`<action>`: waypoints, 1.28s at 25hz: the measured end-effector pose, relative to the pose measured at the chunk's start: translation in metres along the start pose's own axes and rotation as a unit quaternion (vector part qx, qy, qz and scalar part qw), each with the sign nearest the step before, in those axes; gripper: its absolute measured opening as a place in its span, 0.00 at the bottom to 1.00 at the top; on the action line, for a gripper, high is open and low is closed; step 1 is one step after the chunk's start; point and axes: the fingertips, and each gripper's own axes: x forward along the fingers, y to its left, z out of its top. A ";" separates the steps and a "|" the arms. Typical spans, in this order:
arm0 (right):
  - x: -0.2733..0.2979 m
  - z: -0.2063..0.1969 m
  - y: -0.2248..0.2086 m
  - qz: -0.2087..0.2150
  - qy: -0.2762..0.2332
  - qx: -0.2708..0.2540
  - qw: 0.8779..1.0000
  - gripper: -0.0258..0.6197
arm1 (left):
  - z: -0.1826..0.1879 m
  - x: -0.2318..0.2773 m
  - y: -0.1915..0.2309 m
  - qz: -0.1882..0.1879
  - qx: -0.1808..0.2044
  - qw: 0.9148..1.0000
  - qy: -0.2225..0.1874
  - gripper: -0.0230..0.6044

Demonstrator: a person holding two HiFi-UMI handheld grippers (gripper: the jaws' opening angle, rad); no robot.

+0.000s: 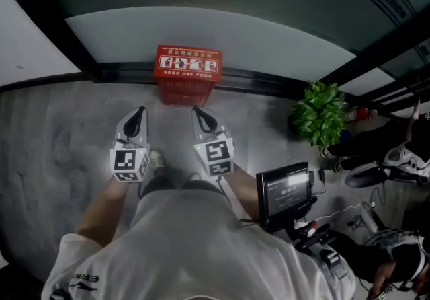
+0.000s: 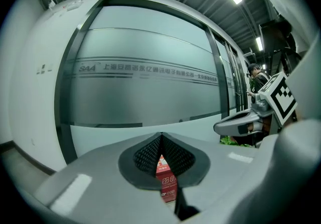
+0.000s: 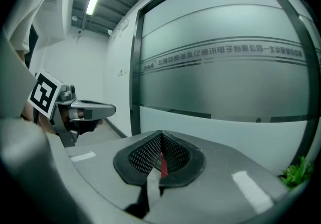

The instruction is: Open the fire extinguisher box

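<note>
The red fire extinguisher box (image 1: 187,73) stands on the floor against the frosted glass wall, lid down, with white pictograms on top. My left gripper (image 1: 139,113) is shut and empty, held a short way in front of the box and left of its middle. My right gripper (image 1: 201,114) is shut too, just before the box's front right part, not touching it. A sliver of the red box (image 2: 167,180) shows through the left gripper's closed jaws, and a thin red strip of the box (image 3: 163,165) through the right gripper's jaws.
A potted green plant (image 1: 319,114) stands on the floor to the right of the box. A small screen on a rig (image 1: 287,191) and cables sit near my right side. Other people's shoes (image 1: 396,157) are at the far right. Grey floor (image 1: 60,137) lies to the left.
</note>
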 end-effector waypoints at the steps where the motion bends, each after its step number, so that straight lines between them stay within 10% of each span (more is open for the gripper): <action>1: 0.010 -0.003 -0.005 -0.004 0.007 0.002 1.000 0.06 | -0.004 0.009 0.004 -0.004 0.001 1.000 0.004 0.04; 17: 0.180 -0.011 -0.062 -0.122 0.085 0.028 0.989 0.06 | -0.068 0.182 0.116 -0.120 0.039 0.990 0.064 0.04; 32: 0.296 -0.106 -0.068 -0.079 0.174 0.001 0.982 0.06 | -0.192 0.269 0.157 -0.148 0.126 0.967 0.162 0.04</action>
